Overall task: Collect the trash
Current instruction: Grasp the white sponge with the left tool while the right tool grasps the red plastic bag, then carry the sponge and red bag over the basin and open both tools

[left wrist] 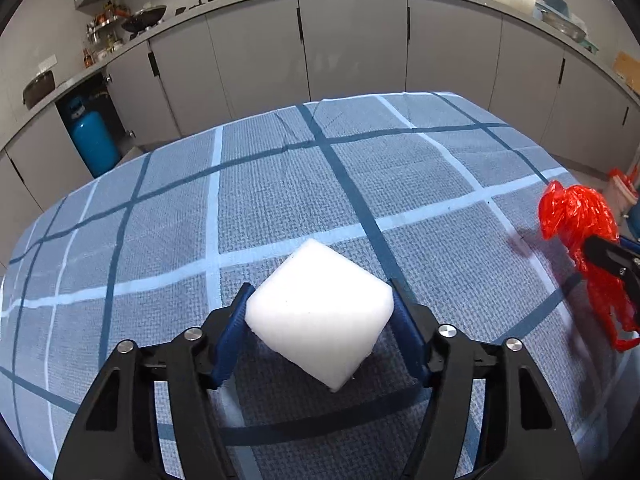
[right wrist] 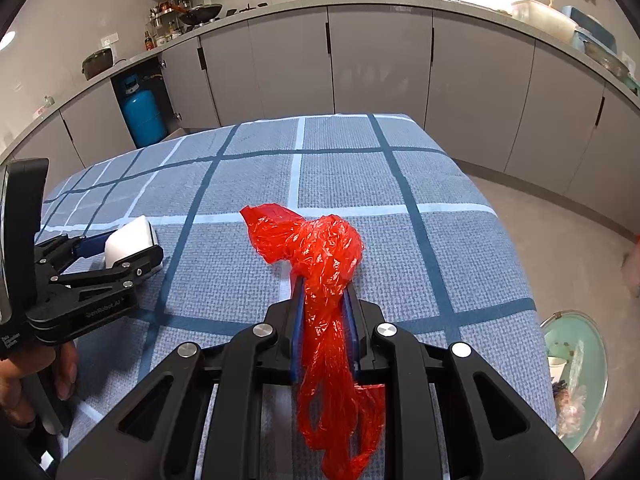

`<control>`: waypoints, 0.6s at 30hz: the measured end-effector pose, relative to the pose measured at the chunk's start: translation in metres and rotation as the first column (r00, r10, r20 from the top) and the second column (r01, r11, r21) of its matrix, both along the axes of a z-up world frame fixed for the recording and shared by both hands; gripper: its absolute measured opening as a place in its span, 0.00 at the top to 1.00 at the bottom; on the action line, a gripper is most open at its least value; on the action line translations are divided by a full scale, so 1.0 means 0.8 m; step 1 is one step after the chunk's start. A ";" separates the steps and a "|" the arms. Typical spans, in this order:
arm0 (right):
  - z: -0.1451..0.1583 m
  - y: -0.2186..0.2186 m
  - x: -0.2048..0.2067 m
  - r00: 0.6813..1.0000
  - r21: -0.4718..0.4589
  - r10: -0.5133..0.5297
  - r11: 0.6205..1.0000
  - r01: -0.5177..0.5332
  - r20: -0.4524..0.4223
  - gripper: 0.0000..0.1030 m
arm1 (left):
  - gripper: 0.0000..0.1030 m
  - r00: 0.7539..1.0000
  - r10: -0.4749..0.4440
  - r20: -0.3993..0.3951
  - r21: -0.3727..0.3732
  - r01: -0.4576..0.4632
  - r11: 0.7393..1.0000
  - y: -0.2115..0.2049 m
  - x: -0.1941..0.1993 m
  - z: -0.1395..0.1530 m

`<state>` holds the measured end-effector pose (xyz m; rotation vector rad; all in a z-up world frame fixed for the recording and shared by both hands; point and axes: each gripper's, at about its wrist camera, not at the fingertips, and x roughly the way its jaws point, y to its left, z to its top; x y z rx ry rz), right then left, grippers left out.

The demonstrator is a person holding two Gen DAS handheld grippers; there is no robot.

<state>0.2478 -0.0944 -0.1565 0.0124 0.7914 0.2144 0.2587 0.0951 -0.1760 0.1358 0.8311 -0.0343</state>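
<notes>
My left gripper (left wrist: 320,296) is shut on a white foam block (left wrist: 318,312) and holds it over the blue checked tablecloth (left wrist: 280,184). The block and left gripper (right wrist: 154,242) also show at the left of the right wrist view, with the foam block (right wrist: 130,238) between the fingers. My right gripper (right wrist: 323,284) is shut on a crumpled red plastic bag (right wrist: 316,248), which hangs down behind the fingers. The red bag (left wrist: 576,216) shows at the far right of the left wrist view, in the right gripper (left wrist: 612,258).
A green bin (right wrist: 580,376) holding trash stands on the floor at the table's right edge. Grey kitchen cabinets (left wrist: 352,44) run behind the table. A blue gas cylinder (left wrist: 94,140) stands in an open cabinet at the left.
</notes>
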 end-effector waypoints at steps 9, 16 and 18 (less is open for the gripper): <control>0.025 -0.028 -0.020 0.998 0.011 -0.038 0.999 0.038 0.050 0.82 | 0.39 0.994 -0.054 0.096 0.026 0.052 0.998 -0.041 -0.019 0.050; 0.044 -0.085 -0.038 0.990 0.028 -0.120 0.993 0.118 0.079 0.82 | 0.39 0.968 -0.197 0.153 0.030 0.195 0.980 -0.127 -0.033 0.083; 0.048 -0.108 -0.045 0.985 0.030 -0.152 0.988 0.150 0.085 0.82 | 0.39 0.959 -0.232 0.161 0.027 0.231 0.973 -0.154 -0.034 0.088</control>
